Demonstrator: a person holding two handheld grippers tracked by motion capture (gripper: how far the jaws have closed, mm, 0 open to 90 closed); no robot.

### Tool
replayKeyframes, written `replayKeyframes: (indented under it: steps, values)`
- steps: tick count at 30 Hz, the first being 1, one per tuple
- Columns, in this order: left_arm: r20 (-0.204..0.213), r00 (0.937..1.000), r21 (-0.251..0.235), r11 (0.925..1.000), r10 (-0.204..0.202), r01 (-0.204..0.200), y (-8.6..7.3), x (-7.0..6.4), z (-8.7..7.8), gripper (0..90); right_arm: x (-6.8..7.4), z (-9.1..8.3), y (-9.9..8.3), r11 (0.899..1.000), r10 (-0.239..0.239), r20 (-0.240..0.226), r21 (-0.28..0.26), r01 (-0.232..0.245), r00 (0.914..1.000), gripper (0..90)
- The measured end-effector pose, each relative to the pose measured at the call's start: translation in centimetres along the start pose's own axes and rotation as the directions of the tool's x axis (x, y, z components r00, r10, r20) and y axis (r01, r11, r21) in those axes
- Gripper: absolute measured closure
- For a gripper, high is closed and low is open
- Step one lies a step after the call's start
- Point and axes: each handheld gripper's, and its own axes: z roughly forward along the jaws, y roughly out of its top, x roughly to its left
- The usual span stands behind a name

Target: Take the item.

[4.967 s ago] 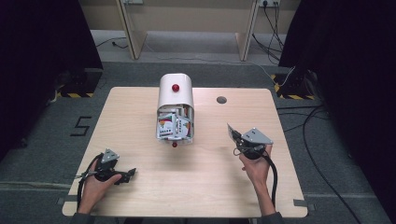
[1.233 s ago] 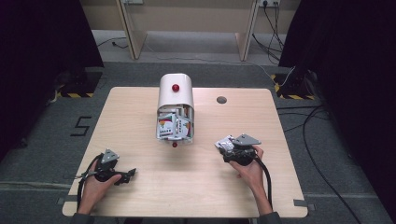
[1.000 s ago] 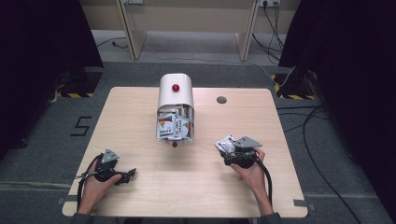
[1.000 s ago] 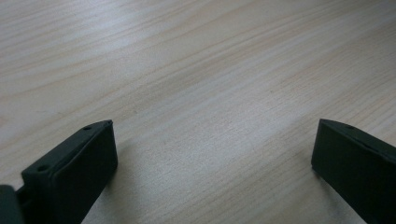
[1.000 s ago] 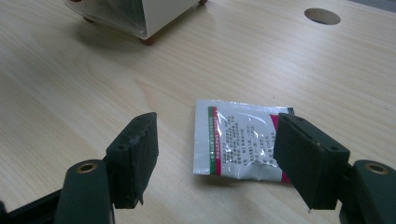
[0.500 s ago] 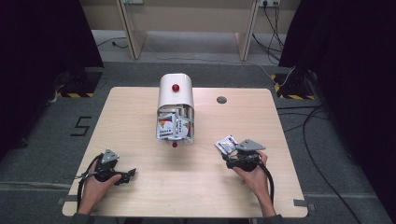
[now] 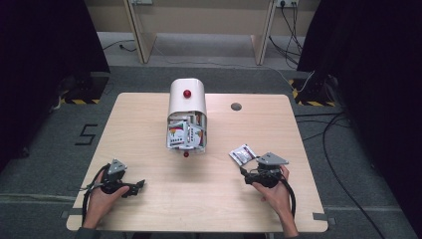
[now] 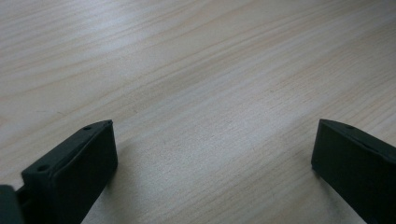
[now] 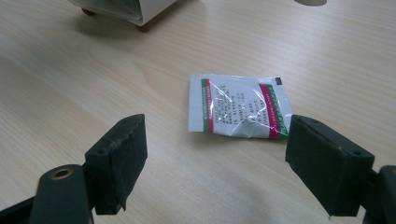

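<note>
Since five seconds ago the right gripper has come down from a raised, tilted pose to the table, and the sachet it carried now lies flat on the wood near the right edge, just beyond the gripper's tips. In the right gripper view the jaws stand wide apart with nothing between them, and the white sachet, with its pink and green bands, rests free on the surface ahead of them, nearer the right-hand jaw. The left gripper sits unmoved at the near left corner, its jaws also spread over bare wood. Farther back, at the table's middle, the white dispenser lies on its side with more sachets in its open mouth.
</note>
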Motion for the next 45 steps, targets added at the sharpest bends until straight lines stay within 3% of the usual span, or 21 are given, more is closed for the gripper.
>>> replayKeyframes:
  steps: [13,23,45]
  values:
    - [0.0,1.0,0.0,1.0,0.0,0.0,0.0,0.0,0.0,0.0,0.6,-1.0,-0.5,1.0,-0.02,0.006,0.009,0.02,0.9998,21.0]
    - [0.0,1.0,0.0,1.0,0.0,0.0,0.0,0.0,0.0,0.0,0.0,-1.9,-1.6,1.0,0.018,0.0,0.009,-0.018,0.9998,21.2]
    - [0.001,1.0,0.001,1.0,0.002,-0.002,0.0,0.0,0.0,0.0,-0.3,-3.4,-4.3,0.999,0.026,0.012,0.043,-0.027,0.9996,19.8]
